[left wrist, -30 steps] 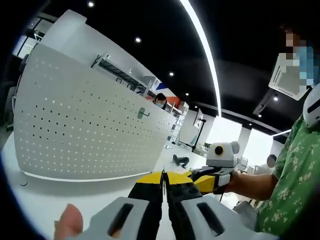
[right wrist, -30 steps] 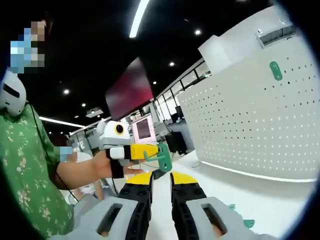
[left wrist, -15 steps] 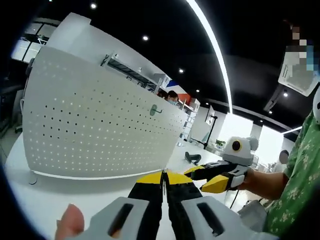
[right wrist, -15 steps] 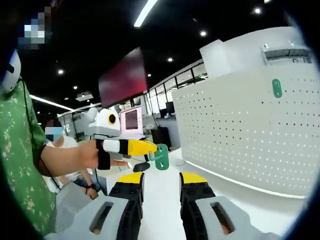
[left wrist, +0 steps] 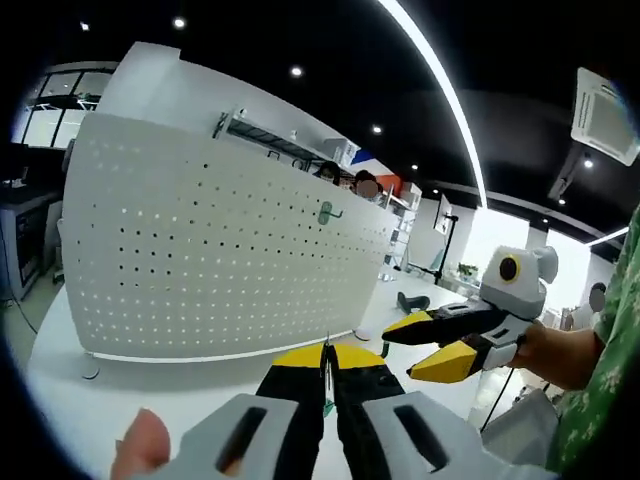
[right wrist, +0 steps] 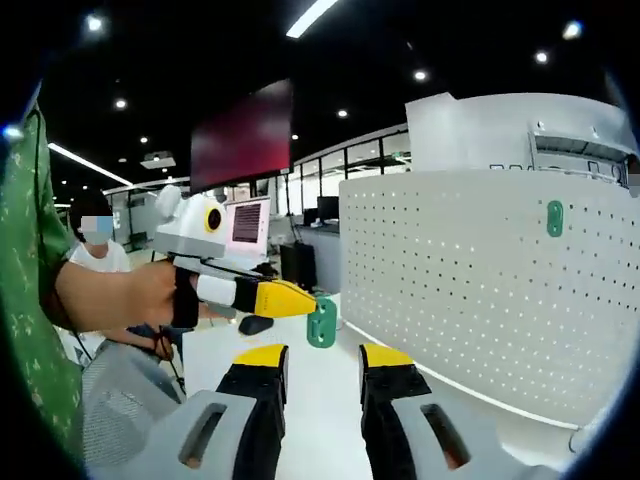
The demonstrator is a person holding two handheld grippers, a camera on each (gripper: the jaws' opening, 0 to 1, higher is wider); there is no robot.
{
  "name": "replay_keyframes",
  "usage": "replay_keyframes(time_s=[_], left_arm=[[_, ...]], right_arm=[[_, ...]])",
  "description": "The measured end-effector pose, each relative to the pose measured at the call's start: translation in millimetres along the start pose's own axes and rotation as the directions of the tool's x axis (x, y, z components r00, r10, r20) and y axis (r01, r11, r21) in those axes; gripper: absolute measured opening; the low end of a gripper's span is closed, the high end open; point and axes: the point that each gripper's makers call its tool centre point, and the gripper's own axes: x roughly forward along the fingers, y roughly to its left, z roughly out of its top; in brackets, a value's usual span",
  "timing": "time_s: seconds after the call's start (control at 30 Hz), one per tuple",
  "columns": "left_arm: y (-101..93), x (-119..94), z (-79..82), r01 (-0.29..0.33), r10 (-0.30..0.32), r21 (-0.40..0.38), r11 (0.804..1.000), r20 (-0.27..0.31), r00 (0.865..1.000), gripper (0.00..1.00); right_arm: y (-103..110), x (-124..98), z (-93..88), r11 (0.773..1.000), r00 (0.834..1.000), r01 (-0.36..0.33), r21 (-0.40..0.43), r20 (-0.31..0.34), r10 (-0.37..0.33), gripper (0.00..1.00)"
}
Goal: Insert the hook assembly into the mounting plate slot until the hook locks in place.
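In the left gripper view, the left hand-held gripper (left wrist: 326,368) is pinching a green hook (left wrist: 328,405) between pressed-together jaws, facing the white pegboard (left wrist: 200,270) standing on the surface (left wrist: 70,400); another hook (left wrist: 327,212) is already hanging there.

In the right gripper view, the right hand-held gripper (right wrist: 323,362) is waiting spread and empty. The person should be squaring the hook's back to a free slot before pushing.

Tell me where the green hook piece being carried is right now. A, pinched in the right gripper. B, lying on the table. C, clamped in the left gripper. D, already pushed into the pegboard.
C. In the right gripper view the green hook piece hangs from the shut yellow tips of the left gripper, clear of the pegboard; the right gripper stands open and empty.
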Motion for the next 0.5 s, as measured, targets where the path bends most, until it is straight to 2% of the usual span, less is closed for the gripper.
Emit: replay_keyframes(time_s=[0.17, 0.5], left_arm=[[1.1, 2, -1.4, -0.020, 0.019, -0.008, 1.000, -0.005, 1.000, 0.02], [-11.5, 11, -2.5, -0.008, 0.008, -0.015, 1.000, -0.007, 1.000, 0.02]], right_arm=[[-1, 3, 1.8, 1.000, 1.000, 0.018, -0.023, -0.006, -0.018, 0.25], [-4, 11, 1.4, 0.995, 0.998, 0.057, -0.082, -0.024, -0.060, 0.16]])
